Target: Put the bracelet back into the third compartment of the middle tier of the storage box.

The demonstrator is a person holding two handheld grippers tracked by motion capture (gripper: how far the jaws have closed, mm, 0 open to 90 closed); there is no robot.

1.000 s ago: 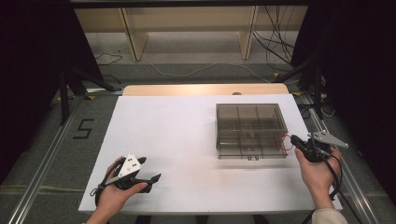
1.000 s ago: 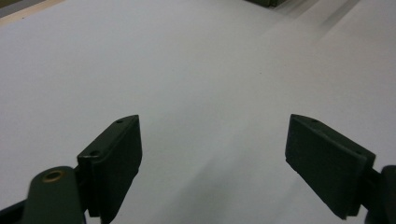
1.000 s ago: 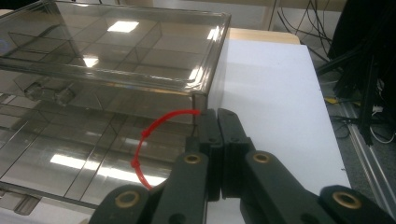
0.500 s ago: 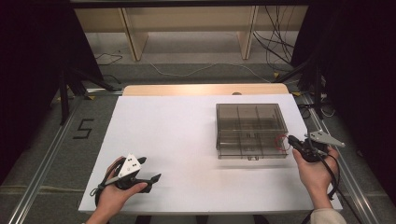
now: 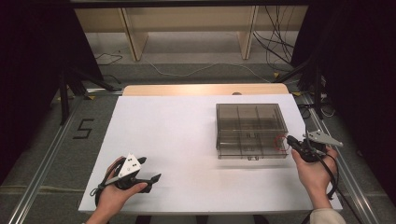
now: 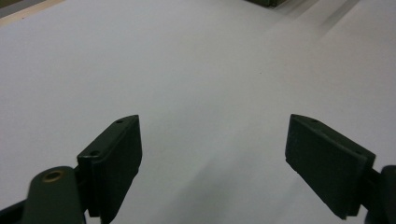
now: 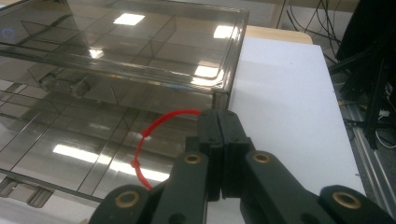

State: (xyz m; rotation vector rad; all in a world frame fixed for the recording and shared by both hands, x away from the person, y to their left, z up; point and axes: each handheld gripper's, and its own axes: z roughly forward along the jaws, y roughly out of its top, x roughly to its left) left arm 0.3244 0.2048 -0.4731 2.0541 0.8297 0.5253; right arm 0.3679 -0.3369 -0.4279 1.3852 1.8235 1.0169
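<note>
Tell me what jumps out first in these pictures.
A smoky see-through compartment box sits right of centre on the white table. At its near right corner, the right gripper is shut on a thin red loop. The left gripper rests open near the table's front left.

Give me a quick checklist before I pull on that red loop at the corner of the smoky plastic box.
1. Right claw shut on the red loop: ok, the jaws are pressed together with the loop running into them.
2. Loop fastened to the box: cannot tell, its attachment point is not visible.
3. Box lid closed and flat: ok, it sits level over the compartments.
4. Left claw open and empty: ok, jaws wide apart over the white table.
5. Left claw bracing the box: not ok, it rests far from the box near the front edge.
</note>
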